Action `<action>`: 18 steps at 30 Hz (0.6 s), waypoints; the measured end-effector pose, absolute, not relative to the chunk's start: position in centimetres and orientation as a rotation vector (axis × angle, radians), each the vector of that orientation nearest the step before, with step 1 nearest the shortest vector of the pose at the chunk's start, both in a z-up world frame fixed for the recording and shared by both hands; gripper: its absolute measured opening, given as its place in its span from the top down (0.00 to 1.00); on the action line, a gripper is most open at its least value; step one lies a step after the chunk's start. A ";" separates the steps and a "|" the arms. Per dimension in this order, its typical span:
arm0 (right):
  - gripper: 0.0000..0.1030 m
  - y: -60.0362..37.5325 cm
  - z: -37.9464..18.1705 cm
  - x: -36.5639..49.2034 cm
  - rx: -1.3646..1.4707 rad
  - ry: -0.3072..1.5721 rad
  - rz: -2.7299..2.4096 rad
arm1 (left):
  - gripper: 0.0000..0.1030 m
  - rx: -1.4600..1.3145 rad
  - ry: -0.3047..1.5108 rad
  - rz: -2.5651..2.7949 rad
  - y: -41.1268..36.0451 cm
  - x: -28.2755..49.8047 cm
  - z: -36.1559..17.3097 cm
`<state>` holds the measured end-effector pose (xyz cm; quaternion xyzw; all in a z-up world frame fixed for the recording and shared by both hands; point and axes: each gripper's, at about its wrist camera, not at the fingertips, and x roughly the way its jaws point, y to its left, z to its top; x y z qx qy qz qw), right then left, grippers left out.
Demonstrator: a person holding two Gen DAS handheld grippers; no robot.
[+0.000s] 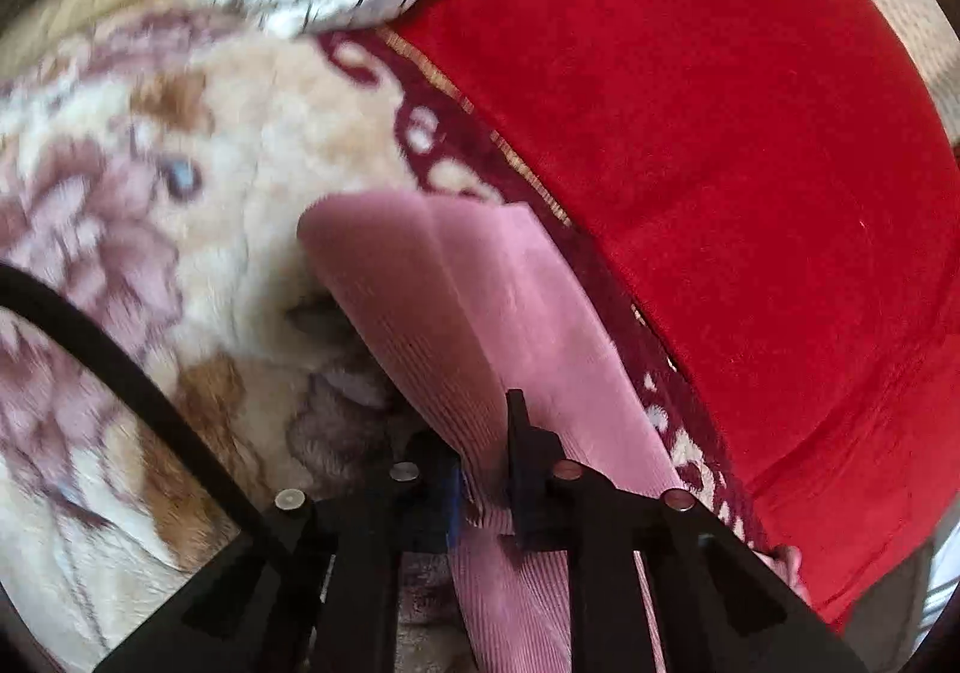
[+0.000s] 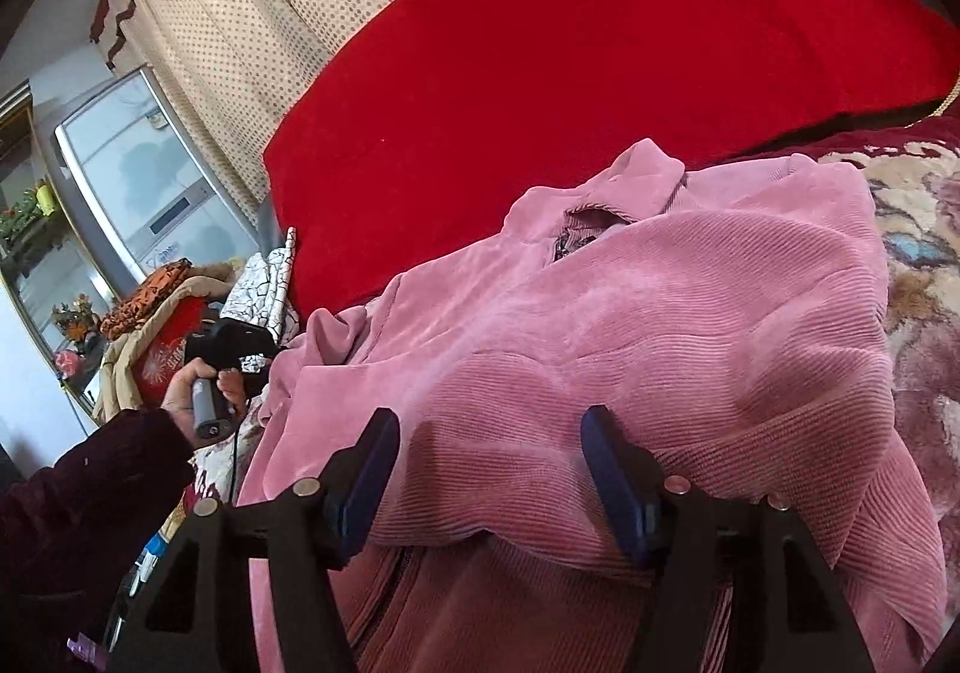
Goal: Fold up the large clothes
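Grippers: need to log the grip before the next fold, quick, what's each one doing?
Left gripper: shut on the pink jacket.
Right gripper: open, jaws apart over the jacket, gripping nothing.

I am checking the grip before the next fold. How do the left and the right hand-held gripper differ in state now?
The left hand-held gripper is shut, its fingers pinching a strip of the pink jacket; the right hand-held gripper is open, with nothing pinched. The left one has cloth running between its fingers; the right one's fingers stand wide apart over a fold of the jacket. Both are black with blue pads, and both are at the same jacket.
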<state>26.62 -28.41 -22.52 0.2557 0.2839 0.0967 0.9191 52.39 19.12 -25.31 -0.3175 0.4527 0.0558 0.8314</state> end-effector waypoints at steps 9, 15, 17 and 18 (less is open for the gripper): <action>0.35 -28.7 -22.4 26.3 0.561 0.578 0.195 | 0.90 -0.320 0.744 -0.124 12.2 46.4 -12.4; 0.35 -30.6 -20.8 24.5 0.634 0.573 0.165 | 0.90 -0.106 0.638 -0.389 2.8 38.9 -4.4; 0.35 -31.7 -19.9 23.3 0.647 0.527 0.140 | 0.90 -0.048 0.625 -0.484 -0.9 36.3 -3.3; 0.35 -32.4 -19.3 22.6 0.653 0.505 0.125 | 0.90 -0.023 0.629 -0.522 -2.7 35.2 -3.0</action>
